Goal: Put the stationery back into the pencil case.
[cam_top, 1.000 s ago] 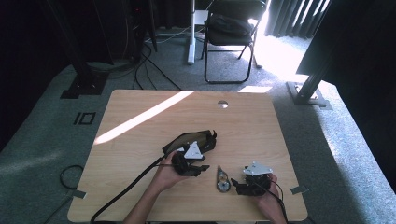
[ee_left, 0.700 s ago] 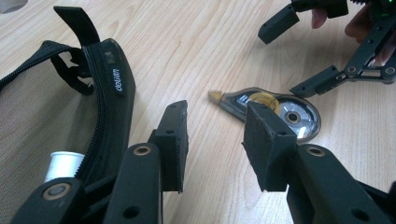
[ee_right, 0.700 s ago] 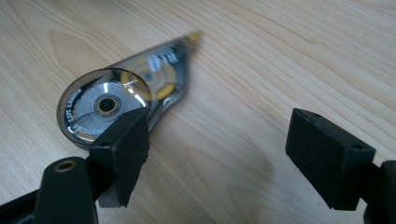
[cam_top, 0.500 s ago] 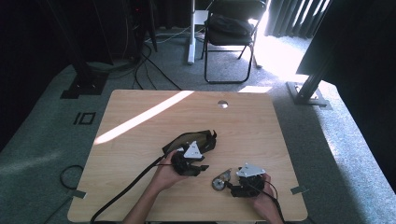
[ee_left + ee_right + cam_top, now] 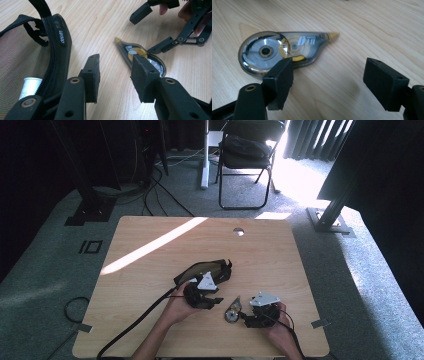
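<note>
A clear grey correction tape dispenser (image 5: 232,310) (image 5: 279,51) (image 5: 143,56) with a gold tip lies flat on the wooden table (image 5: 150,285). My right gripper (image 5: 245,314) (image 5: 332,75) is open just right of it. One of its fingers (image 5: 279,75) sits at the dispenser's edge, and nothing is clamped between the jaws. My left gripper (image 5: 216,300) (image 5: 116,63) is open and empty, pointing at the dispenser from the other side. A black mesh pencil pouch (image 5: 202,270) (image 5: 30,50) lies unzipped beside the left gripper, with a white object (image 5: 30,86) inside it.
The table has a round cable hole (image 5: 238,231) near its far edge and a sunlit stripe (image 5: 150,247) across its left half. A folding chair (image 5: 247,150) and metal stands sit on the floor beyond. A black cable (image 5: 135,325) trails off the front edge.
My right gripper has shifted a little to the left, closer to the tape dispenser. The left gripper and the pouch have stayed put.
</note>
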